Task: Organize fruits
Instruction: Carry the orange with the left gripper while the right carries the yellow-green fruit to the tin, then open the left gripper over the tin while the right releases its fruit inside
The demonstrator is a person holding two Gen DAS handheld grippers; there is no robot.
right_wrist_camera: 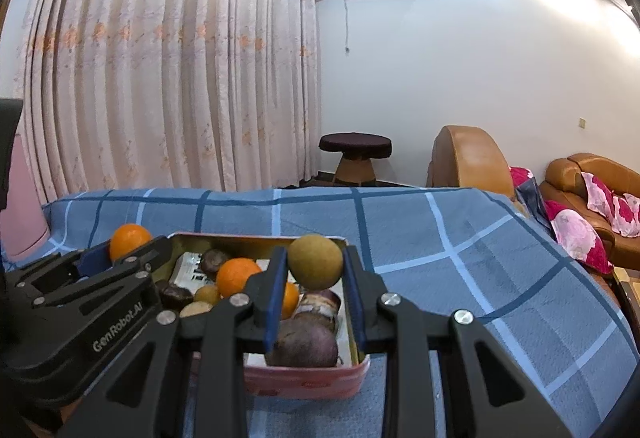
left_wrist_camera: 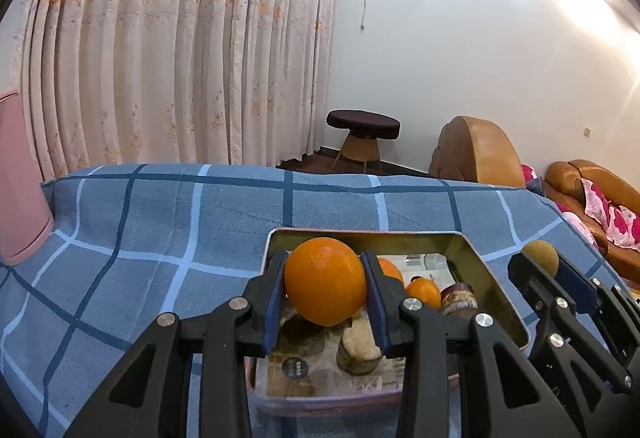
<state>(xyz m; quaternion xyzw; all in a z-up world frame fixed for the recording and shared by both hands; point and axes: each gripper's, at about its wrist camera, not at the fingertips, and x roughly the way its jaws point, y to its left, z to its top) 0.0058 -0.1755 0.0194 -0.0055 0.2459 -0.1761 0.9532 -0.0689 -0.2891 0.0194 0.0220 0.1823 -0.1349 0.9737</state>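
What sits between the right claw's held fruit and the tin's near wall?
In the right wrist view, a dark purple fruit lies in the tin below the tan round fruit held by the right claw.

Both pictures are lit by ceiling lamps at the upper right, where the white wall [left_wrist_camera: 500, 38] is blown out into bright patches of glare. The room is evenly and fairly brightly lit, with only soft shadows cast. Strong fisheye distortion is seen: the curtain [right_wrist_camera: 160, 78] folds are bowed and the corners are cut off by a dark circular vignette. The centre is rendered sharp, while slight softness is noticed toward the rims. A small highlight is carried by the orange [left_wrist_camera: 325, 280].
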